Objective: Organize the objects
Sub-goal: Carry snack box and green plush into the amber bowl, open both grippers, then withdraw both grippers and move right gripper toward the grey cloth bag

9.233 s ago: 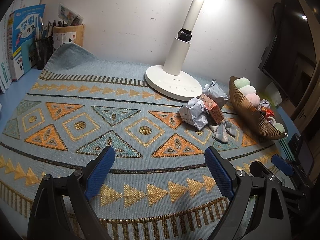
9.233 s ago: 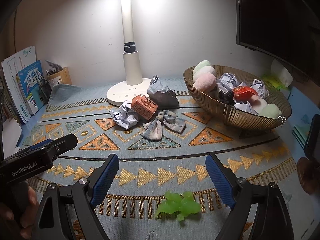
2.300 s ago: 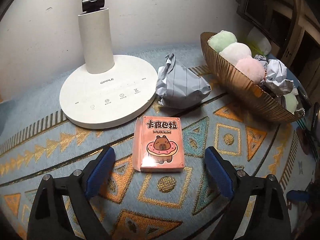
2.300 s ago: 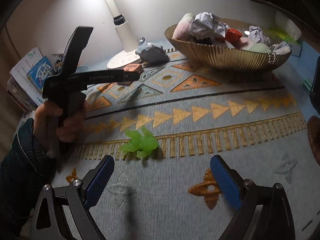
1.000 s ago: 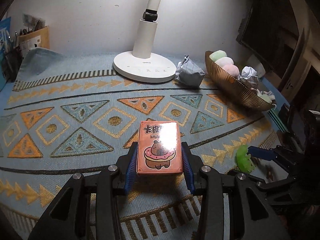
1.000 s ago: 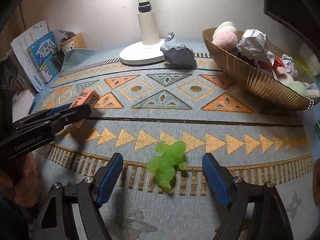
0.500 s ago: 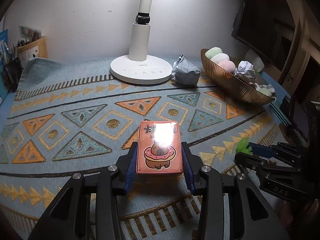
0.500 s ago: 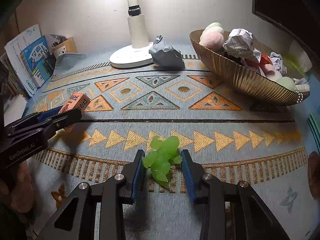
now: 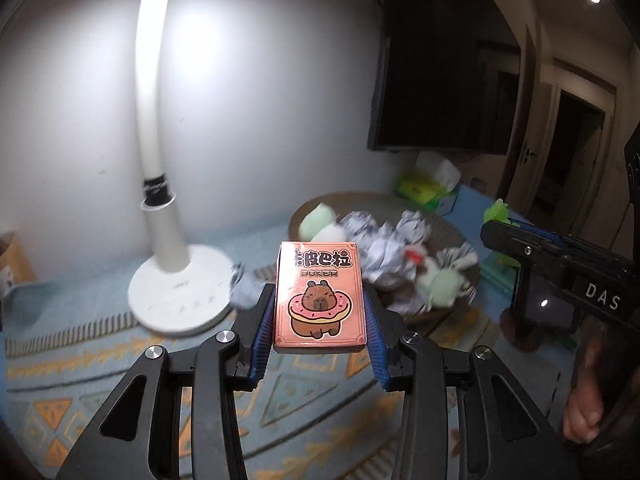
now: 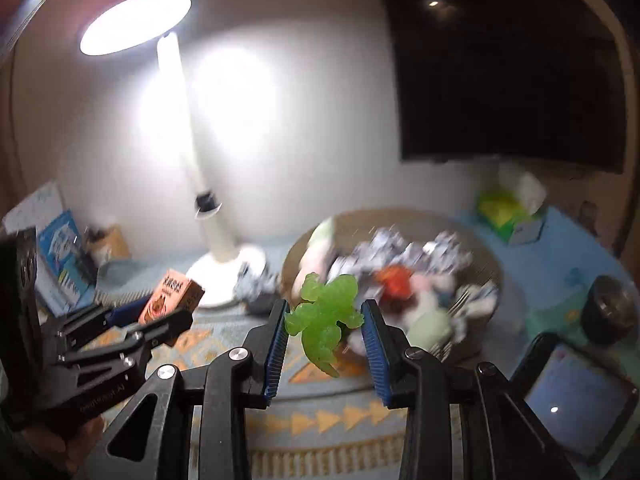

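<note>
a: left gripper [image 9: 319,322]?
b: clamped on pink card box [image 9: 319,296], held in the air over patterned mat [image 9: 80,360].
a: right gripper [image 10: 324,330]?
b: clenched around green toy lizard [image 10: 325,316], also raised.
a: beyond those?
b: blurred gold bowl [image 10: 486,258] of paper balls, white lamp [image 9: 160,216] to its left.

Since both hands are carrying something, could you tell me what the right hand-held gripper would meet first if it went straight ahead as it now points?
Probably the gold bowl of crumpled paper and plush balls: it lies just beyond the right hand-held gripper and its green toy lizard. Blur leaves depth unclear.
</note>
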A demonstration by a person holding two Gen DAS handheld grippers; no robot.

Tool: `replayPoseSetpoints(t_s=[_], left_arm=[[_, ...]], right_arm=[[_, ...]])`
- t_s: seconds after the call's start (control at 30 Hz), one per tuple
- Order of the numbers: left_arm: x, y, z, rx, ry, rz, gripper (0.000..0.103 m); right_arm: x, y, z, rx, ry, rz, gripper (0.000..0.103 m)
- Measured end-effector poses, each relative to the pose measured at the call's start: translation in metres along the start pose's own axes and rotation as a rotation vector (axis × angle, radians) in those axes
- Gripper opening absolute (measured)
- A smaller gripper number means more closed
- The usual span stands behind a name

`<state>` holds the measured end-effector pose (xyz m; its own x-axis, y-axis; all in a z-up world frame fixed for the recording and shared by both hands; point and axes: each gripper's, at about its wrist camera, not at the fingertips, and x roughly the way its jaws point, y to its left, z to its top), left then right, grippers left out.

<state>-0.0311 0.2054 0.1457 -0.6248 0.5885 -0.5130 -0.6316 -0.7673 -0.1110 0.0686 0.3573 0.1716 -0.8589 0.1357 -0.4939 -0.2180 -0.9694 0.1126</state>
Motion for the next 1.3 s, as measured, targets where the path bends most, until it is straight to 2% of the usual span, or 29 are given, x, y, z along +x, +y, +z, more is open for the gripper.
replayPoseSetpoints(t_s=[0.1,0.27,0.33,0.37,0.43,0.47,0.5,0.67,0.77,0.9,1.03,1.13,1.23,1.3], left_arm=[[0.039,-0.017,0.027,-0.005,0.005,-0.080,0.038],[0.099,-0.032,0.033,-0.049,0.055,-0.166,0.038],[0.114,-0.032,0.033,-0.070,0.063,-0.206,0.045],[0.119,-0.032,0.034,-0.078,0.064,-0.206,0.055],[0.121,-0.031,0.036,-0.093,0.049,-0.203,0.069],[0.120,-0.030,0.036,-0.095,0.038,-0.194,0.075],[0.118,-0.028,0.037,-0.095,0.030,-0.181,0.076],[0.094,-0.011,0.034,-0.135,0.020,-0.154,0.076],[0.062,0.002,0.021,-0.157,0.003,-0.113,0.076],[0.009,0.021,-0.006,-0.173,-0.003,-0.028,0.076],[-0.035,0.045,-0.047,-0.199,0.006,0.108,0.076],[-0.051,0.067,-0.081,-0.226,0.015,0.206,0.076],[-0.047,0.081,-0.108,-0.226,0.038,0.297,0.076],[-0.040,0.086,-0.120,-0.221,0.039,0.316,0.076]], right_arm=[[0.003,-0.029,0.031,0.082,-0.079,-0.132,0.036],[0.041,-0.068,0.036,0.204,-0.036,-0.157,0.036],[0.055,-0.075,0.034,0.208,-0.012,-0.157,0.036],[0.062,-0.077,0.035,0.205,0.006,-0.155,0.037],[0.067,-0.080,0.037,0.198,0.019,-0.161,0.051],[0.066,-0.081,0.037,0.198,0.002,-0.169,0.062],[0.064,-0.081,0.038,0.195,-0.016,-0.177,0.065],[0.054,-0.077,0.035,0.185,-0.016,-0.143,0.065],[0.040,-0.060,0.029,0.174,-0.002,-0.067,0.065],[0.027,-0.013,0.012,0.110,0.054,0.068,0.065],[0.024,0.042,-0.020,0.031,0.140,0.193,0.065],[0.030,0.078,-0.052,-0.033,0.179,0.204,0.065],[0.047,0.101,-0.084,-0.109,0.206,0.179,0.065],[0.058,0.108,-0.101,-0.143,0.229,0.174,0.065]])
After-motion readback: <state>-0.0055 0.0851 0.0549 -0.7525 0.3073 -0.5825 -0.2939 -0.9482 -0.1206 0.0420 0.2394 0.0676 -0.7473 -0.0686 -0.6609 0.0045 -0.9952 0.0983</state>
